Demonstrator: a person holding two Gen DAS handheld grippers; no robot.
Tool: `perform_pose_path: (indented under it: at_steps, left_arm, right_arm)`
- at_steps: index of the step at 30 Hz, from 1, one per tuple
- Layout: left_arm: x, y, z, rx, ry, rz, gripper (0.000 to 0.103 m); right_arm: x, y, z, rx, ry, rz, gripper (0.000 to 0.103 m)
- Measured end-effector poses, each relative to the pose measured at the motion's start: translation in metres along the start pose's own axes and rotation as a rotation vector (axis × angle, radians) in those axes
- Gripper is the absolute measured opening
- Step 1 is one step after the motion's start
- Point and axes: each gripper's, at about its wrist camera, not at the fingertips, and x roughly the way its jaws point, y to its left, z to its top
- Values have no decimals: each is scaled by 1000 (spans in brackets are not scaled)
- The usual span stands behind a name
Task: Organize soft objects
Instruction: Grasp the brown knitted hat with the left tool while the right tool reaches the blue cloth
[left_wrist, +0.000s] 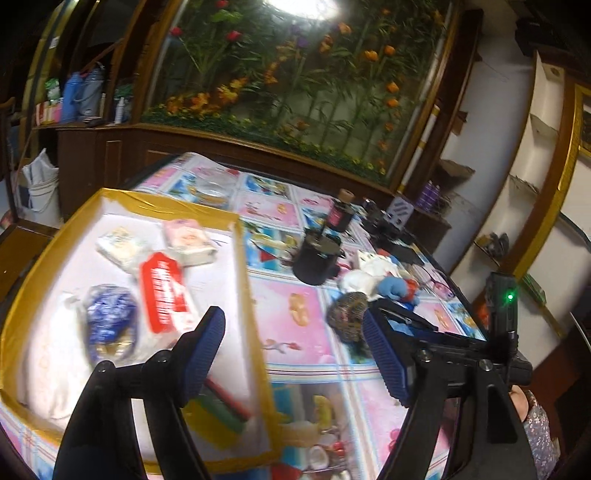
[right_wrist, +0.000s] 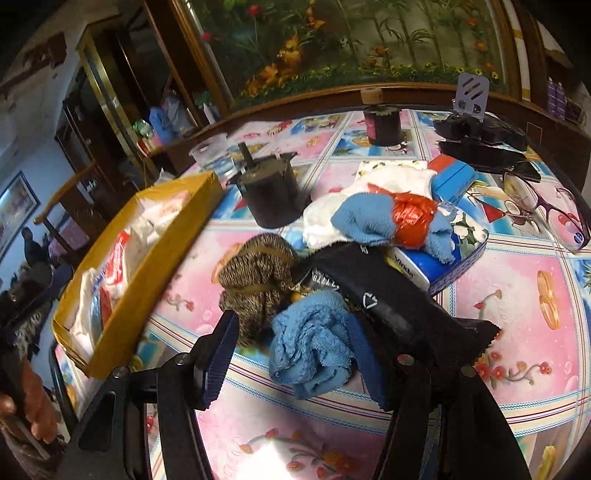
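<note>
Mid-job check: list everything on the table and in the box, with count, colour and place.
box: one, gold rim, table's left
tissue packs: two, pale, in box
red packet: one, in box
blue bundle: one, in box
blue cloth: one, before the right gripper
knitted pouch: one, brown, mid-table
black pouch: one, beside the cloth
glasses: one pair, purple, right
black cylinders: two, far side
left gripper: open
right gripper: open

A ceiling lamp (left_wrist: 301, 7) is glaring at top, both fisheye views are bending at dark edges, and the gold-rimmed box (left_wrist: 122, 195) is smearing with motion blur.
</note>
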Motion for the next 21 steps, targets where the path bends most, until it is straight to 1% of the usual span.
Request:
perform_pose_path:
  at_steps: [1, 2, 6, 10, 16, 18, 21]
  left_arm:
    - [5, -5, 0, 4, 14, -5, 76]
    - [11, -10, 1, 6, 30, -13, 76]
    - [36, -26, 2, 1, 103, -39, 77]
    - [63, -41, 4, -3, 171, -59, 77]
    - [108, -66, 3, 34, 264, -51, 77]
    - [124, -73, 1, 53, 300, -26, 77]
    - [147, -74, -2, 61, 347, 26, 77]
  right_arm:
    - [2, -1, -1, 2, 8, -3, 45]
    - [4, -2, -1, 8, 20, 1, 38]
    - [2, -2, -1, 4, 18, 9, 33]
    - [-10, -10, 3, 50, -37, 14, 31]
    - [-31, -35, 7, 180, -129, 1, 31]
    - [-36, -39, 7, 199, -151, -7, 31]
    - [-38, -41, 8, 210, -158, -5, 31]
